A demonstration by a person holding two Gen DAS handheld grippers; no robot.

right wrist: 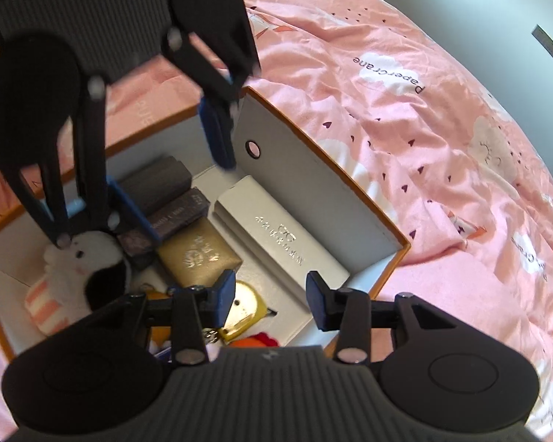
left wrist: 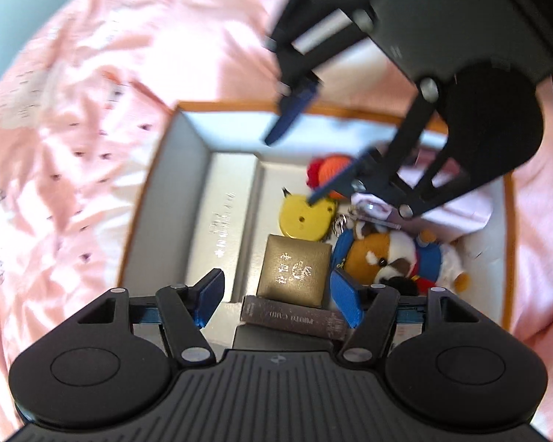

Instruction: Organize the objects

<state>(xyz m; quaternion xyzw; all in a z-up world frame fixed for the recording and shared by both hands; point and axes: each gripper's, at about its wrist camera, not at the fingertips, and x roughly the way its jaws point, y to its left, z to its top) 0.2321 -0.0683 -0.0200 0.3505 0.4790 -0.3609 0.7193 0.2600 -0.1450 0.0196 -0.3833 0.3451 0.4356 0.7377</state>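
Observation:
An orange-rimmed storage box [left wrist: 143,191] [right wrist: 350,184] lies on a pink bed. Inside are a long silver box [left wrist: 221,221] [right wrist: 280,239], a gold box [left wrist: 295,269] [right wrist: 199,254], dark brown card boxes [left wrist: 295,318] [right wrist: 166,199], a yellow charm [left wrist: 302,217] [right wrist: 247,313], a brown plush [left wrist: 387,258] and a white plush [right wrist: 84,261]. My left gripper [left wrist: 276,294] [right wrist: 177,173] is open and empty above the gold box. My right gripper [right wrist: 271,300] [left wrist: 295,162] is open and empty over the box, one tip near the yellow charm.
A pink printed duvet [left wrist: 73,129] [right wrist: 442,147] surrounds the box on all sides. A red and orange knitted toy [left wrist: 331,169] [right wrist: 261,340] lies by the yellow charm. A grey wall [right wrist: 461,7] stands beyond the bed.

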